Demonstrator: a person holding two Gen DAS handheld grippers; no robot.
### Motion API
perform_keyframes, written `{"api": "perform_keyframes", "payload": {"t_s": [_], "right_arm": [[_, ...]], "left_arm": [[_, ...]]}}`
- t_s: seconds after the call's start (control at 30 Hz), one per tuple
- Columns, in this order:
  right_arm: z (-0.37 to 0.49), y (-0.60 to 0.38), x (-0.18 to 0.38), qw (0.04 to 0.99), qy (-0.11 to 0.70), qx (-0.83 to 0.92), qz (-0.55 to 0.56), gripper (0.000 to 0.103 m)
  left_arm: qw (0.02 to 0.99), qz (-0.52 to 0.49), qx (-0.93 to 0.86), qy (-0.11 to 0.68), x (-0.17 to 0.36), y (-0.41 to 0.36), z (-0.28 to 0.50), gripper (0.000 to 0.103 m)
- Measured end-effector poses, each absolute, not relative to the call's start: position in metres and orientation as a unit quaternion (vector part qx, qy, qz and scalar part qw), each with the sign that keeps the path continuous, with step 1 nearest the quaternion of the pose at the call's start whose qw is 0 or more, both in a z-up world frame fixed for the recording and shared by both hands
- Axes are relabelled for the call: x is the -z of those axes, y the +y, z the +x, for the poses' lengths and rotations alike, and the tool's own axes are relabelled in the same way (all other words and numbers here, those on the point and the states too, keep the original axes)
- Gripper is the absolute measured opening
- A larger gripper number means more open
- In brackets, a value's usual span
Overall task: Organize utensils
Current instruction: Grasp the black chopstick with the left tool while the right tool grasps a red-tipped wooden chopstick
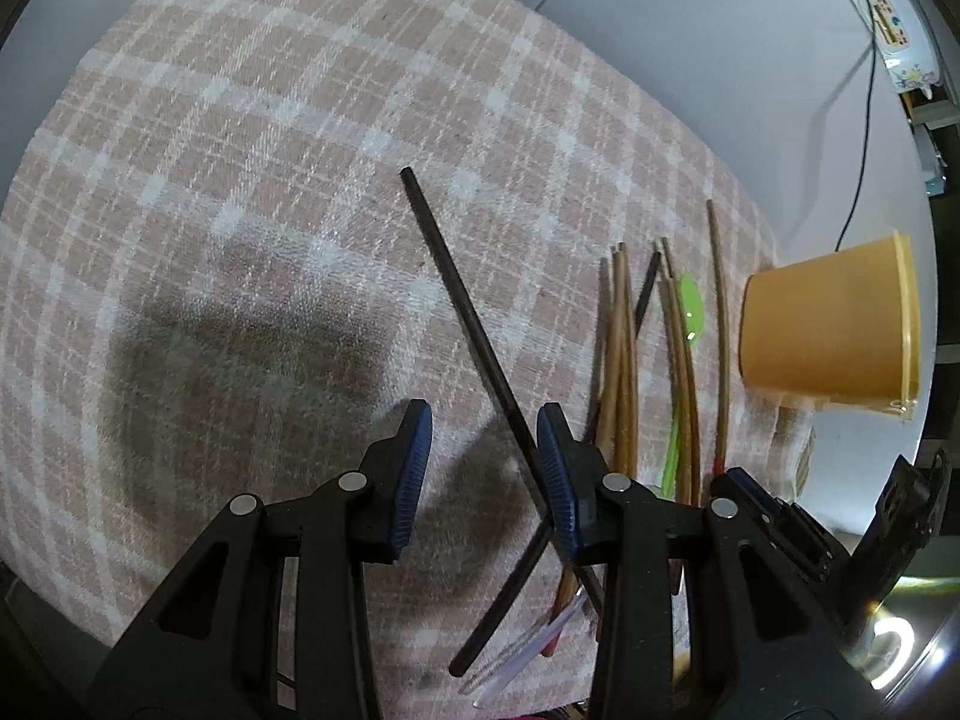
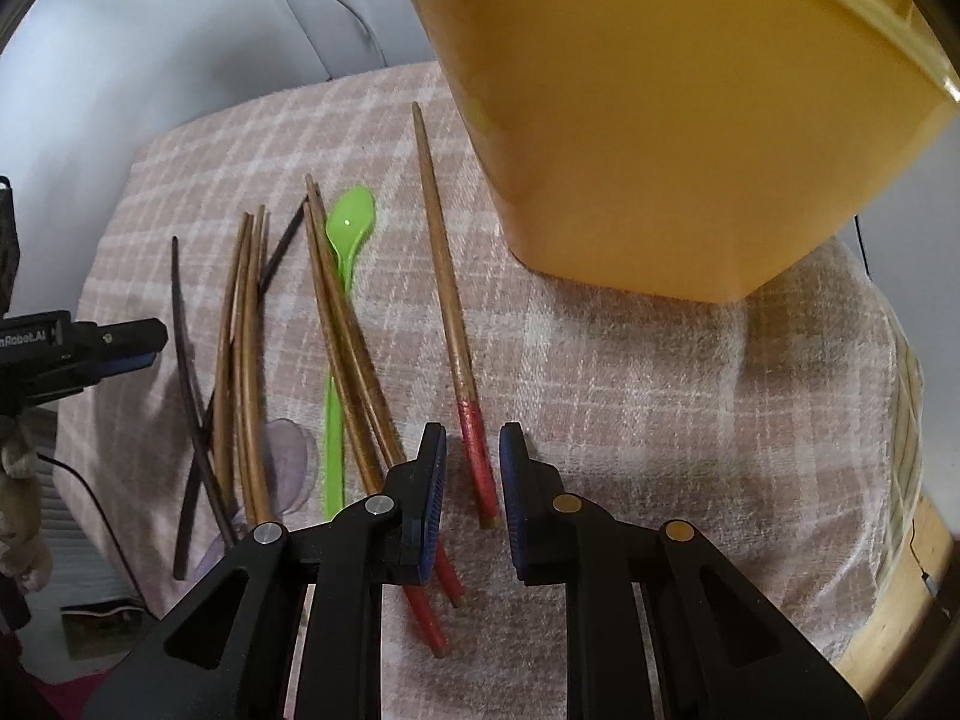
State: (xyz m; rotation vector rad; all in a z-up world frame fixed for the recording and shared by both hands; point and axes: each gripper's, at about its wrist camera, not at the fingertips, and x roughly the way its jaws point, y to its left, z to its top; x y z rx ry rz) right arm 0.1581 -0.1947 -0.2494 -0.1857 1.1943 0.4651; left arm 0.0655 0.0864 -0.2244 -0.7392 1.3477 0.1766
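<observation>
The utensils lie in a loose spread on a pink-and-white checked cloth [image 1: 252,138] that covers the worktop. A single wooden chopstick with a red end [image 2: 447,306] lies apart at the right of the spread, its red end nearest the right-wrist camera. Left of it, a green spoon [image 2: 342,276] lies lengthwise with its bowl pointing away; two brown chopsticks [image 2: 345,324] cross over its handle. Further left lies a bundle of brown chopsticks [image 2: 240,348], then thin dark chopsticks [image 2: 183,348] that cross each other. A clear plastic spoon [image 2: 288,468] lies partly under the bundle.

A yellow cup [image 2: 648,120] stands on the cloth just beyond and to the right of the red-ended chopstick. In the left wrist view it stands near the cloth's far right edge.

Right tool [image 2: 473,498]: jaws set narrow. The red end of the single chopstick lies in the gap. The pads do not press on it.

Left tool [image 1: 483,474]: jaws partly open, over the left side of the spread. A long dark chopstick [image 1: 462,312] runs diagonally through the gap, close against the right pad. Contact with that pad cannot be determined. The left pad is clear of it.

A black cable [image 1: 864,138] hangs against the pale wall behind the worktop.
</observation>
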Motion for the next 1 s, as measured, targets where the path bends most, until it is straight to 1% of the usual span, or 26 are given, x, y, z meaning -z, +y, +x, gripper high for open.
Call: {"api": "perform_keyframes", "payload": {"t_s": [0.2,0.27,0.33,0.37,0.4,0.57,0.6,1.0], "right_arm": [[0.159,-0.194,0.254,0.793,0.561,-0.217,-0.093,0.016],[0.160,-0.194,0.254,0.791,0.563,-0.220,-0.093,0.008],[0.161,-0.196,0.254,0.789,0.565,-0.225,-0.089,0.007],[0.161,-0.197,0.255,0.787,0.566,-0.228,-0.088,0.007],[0.159,-0.197,0.255,0.786,0.567,-0.230,-0.089,0.007],[0.146,-0.208,0.257,0.779,0.572,-0.240,-0.093,0.006],[0.142,-0.212,0.257,0.777,0.573,-0.242,-0.093,0.006],[0.107,-0.248,0.257,0.750,0.592,-0.265,-0.127,0.006]], "left_arm": [[0.714,-0.334,-0.085,0.610,0.228,0.090,0.067,0.037],[0.715,-0.335,-0.086,0.608,0.228,0.093,0.068,0.037],[0.715,-0.332,-0.088,0.609,0.229,0.090,0.073,0.035],[0.716,-0.327,-0.090,0.610,0.228,0.090,0.075,0.032],[0.716,-0.322,-0.092,0.613,0.228,0.090,0.076,0.026],[0.720,-0.324,-0.080,0.609,0.229,0.092,0.079,0.016],[0.721,-0.326,-0.074,0.607,0.228,0.092,0.079,0.010],[0.724,-0.310,-0.063,0.613,0.232,0.080,0.098,0.010]]}}
